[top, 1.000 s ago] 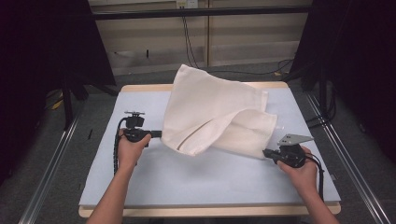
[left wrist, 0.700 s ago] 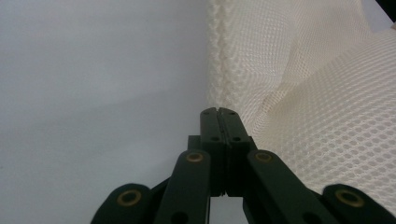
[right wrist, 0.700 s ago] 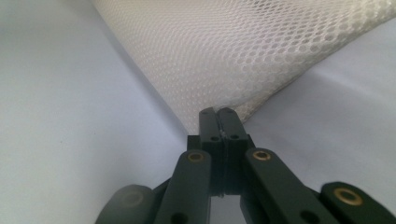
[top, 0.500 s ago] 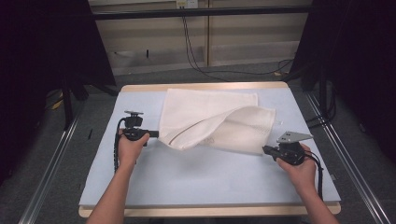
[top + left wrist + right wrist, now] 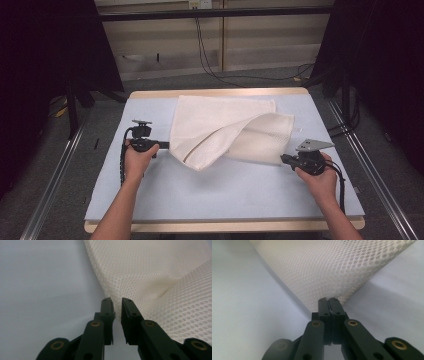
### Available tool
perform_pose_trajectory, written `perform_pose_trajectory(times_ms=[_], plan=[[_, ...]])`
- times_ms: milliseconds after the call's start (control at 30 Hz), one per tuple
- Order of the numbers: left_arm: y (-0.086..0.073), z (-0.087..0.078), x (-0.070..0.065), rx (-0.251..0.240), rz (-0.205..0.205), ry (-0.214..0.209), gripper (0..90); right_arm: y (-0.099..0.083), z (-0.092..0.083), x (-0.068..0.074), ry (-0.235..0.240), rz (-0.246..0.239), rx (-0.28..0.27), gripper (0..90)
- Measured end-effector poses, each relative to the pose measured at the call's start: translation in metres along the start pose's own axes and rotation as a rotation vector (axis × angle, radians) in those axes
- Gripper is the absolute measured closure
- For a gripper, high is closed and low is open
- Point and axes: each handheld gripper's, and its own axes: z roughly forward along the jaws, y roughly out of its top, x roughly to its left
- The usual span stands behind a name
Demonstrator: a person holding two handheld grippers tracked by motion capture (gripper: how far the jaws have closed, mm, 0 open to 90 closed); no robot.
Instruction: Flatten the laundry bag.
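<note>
A cream mesh cloth [image 5: 225, 130] lies on the pale blue table top [image 5: 225, 192], folded over itself with a loose flap toward the front. My left gripper [image 5: 167, 145] sits at the cloth's left edge. In the left gripper view its jaws [image 5: 117, 301] have just been opening: a narrow gap shows between the pads, and the cloth [image 5: 155, 277] lies just past the tips, not pinched. My right gripper [image 5: 282, 158] is at the cloth's right front corner. In the right gripper view it [image 5: 328, 301] is shut on the corner of the cloth [image 5: 332, 267].
The table has a wooden rim [image 5: 220, 92] at the back and metal rails [image 5: 50, 185] along both sides. Cables [image 5: 210, 55] hang against the back wall. Bare table top lies between the cloth and the person's forearms.
The cloth, held up and billowing a second ago, has sunk and now lies flat on the table. The left jaws have parted at its edge. Both hands have stayed nearly in place.
</note>
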Motion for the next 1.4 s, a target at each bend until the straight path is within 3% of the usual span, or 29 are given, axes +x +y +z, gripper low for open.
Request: perform_pose_trajectory(times_ms=[100,167,267,333,367,500,633,667,833,1067,1267,1400], plan=[[0.0,-0.003,-0.002,-0.019,-0.011,0.003,73.4,0.0,0.0,0.0,-0.002,-0.002,-0.003,89.5],[0.001,-0.006,-0.004,-0.009,0.027,0.024,65.3,0.0,0.0,0.0,-0.001,-0.001,-0.003,89.4],[0.001,-0.008,-0.011,-0.038,0.01,0.01,58.6,0.0,0.0,0.0,-0.004,-0.001,-0.002,89.5],[0.001,-0.009,-0.013,-0.024,0.031,-0.002,53.6,0.0,0.0,0.001,-0.003,-0.006,-0.003,89.5],[0.001,-0.008,-0.015,-0.029,0.017,-0.005,51.8,0.0,0.0,0.001,-0.005,-0.006,-0.004,89.4],[0.002,-0.01,-0.02,0.002,0.039,0.015,44.8,0.0,-0.001,0.003,-0.009,-0.009,-0.005,89.5],[-0.001,-0.013,-0.029,-0.011,0.008,-0.013,36.7,0.0,-0.002,0.004,0.0,-0.016,-0.007,89.5],[-0.002,-0.014,-0.03,0.01,0.026,-0.024,35.9,0.0,-0.002,0.004,-0.003,-0.018,-0.008,89.5],[-0.011,-0.018,-0.034,0.015,0.001,-0.065,29.7,-0.001,-0.003,0.006,-0.005,-0.02,-0.002,89.4],[-0.021,-0.012,-0.039,0.028,-0.002,-0.115,29.7,-0.001,-0.004,0.007,-0.003,-0.022,-0.005,89.4],[-0.026,-0.005,-0.037,0.036,-0.016,-0.121,44.9,-0.002,-0.005,0.008,0.005,-0.025,-0.007,89.4],[-0.027,-0.001,-0.038,0.047,-0.03,-0.152,54.8,-0.003,-0.004,0.008,0.004,-0.029,-0.012,89.4]])
